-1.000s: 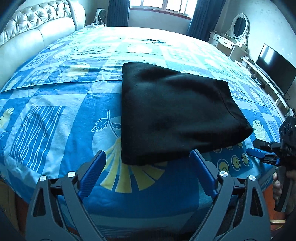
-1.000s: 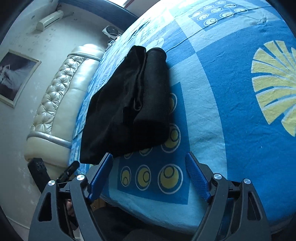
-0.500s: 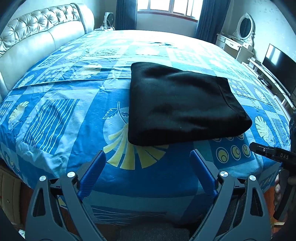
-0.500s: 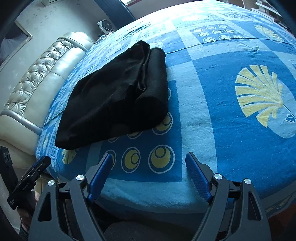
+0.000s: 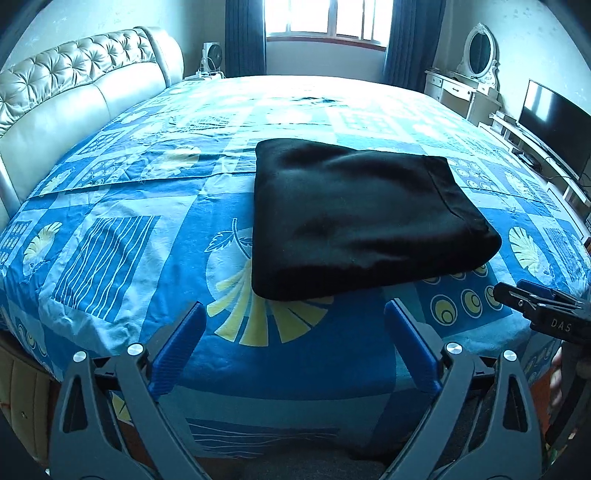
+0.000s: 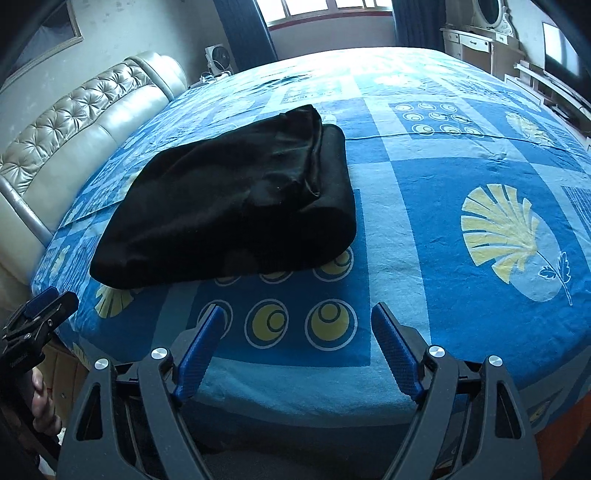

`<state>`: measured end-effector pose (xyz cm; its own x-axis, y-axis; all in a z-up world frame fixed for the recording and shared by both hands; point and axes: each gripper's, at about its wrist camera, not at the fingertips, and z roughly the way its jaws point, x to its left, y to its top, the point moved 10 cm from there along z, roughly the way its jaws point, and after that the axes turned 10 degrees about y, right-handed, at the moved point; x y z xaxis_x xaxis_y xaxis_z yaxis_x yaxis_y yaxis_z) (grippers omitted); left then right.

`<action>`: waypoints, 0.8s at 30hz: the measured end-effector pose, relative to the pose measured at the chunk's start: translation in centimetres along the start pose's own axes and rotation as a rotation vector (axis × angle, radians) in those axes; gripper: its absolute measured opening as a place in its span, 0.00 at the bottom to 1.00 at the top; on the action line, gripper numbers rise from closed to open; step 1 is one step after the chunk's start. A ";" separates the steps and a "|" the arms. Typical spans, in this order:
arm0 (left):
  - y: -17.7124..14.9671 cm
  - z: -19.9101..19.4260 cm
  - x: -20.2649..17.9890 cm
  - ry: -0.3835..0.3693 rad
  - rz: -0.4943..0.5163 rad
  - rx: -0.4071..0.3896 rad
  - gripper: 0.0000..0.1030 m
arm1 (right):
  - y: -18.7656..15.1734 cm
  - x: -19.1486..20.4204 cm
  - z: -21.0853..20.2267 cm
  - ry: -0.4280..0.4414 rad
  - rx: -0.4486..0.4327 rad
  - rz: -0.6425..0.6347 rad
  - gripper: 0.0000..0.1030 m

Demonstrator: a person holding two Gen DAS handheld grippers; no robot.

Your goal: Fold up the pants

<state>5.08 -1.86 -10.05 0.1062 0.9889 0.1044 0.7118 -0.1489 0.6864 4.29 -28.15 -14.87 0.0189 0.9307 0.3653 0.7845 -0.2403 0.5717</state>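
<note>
A bed point(image 5: 122, 236) is covered by a blue bedspread printed with yellow shells and rings. A cream tufted headboard point(image 5: 74, 85) is seen at its left. Behind it, a window point(image 5: 325, 18) is flanked by dark blue curtains point(image 5: 245, 37). A white dressing table with an oval mirror point(image 5: 478, 53) and a dark television point(image 5: 554, 122) are seen at right.
</note>
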 end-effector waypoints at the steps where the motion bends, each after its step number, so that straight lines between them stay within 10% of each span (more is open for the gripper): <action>1: 0.0 -0.1 -0.1 0.001 0.001 -0.002 0.94 | -0.1 0.2 -0.1 -0.003 -0.003 -0.003 0.79; 24: 0.0 -0.5 0.3 0.031 -0.029 -0.006 0.94 | -0.3 1.5 -0.6 -0.021 -0.017 -0.052 0.79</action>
<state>4.81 -1.61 -9.68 0.0639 0.9923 0.1064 0.7100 -0.1201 0.6939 3.74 -26.87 -14.09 -0.0090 0.9476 0.3194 0.7739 -0.1957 0.6023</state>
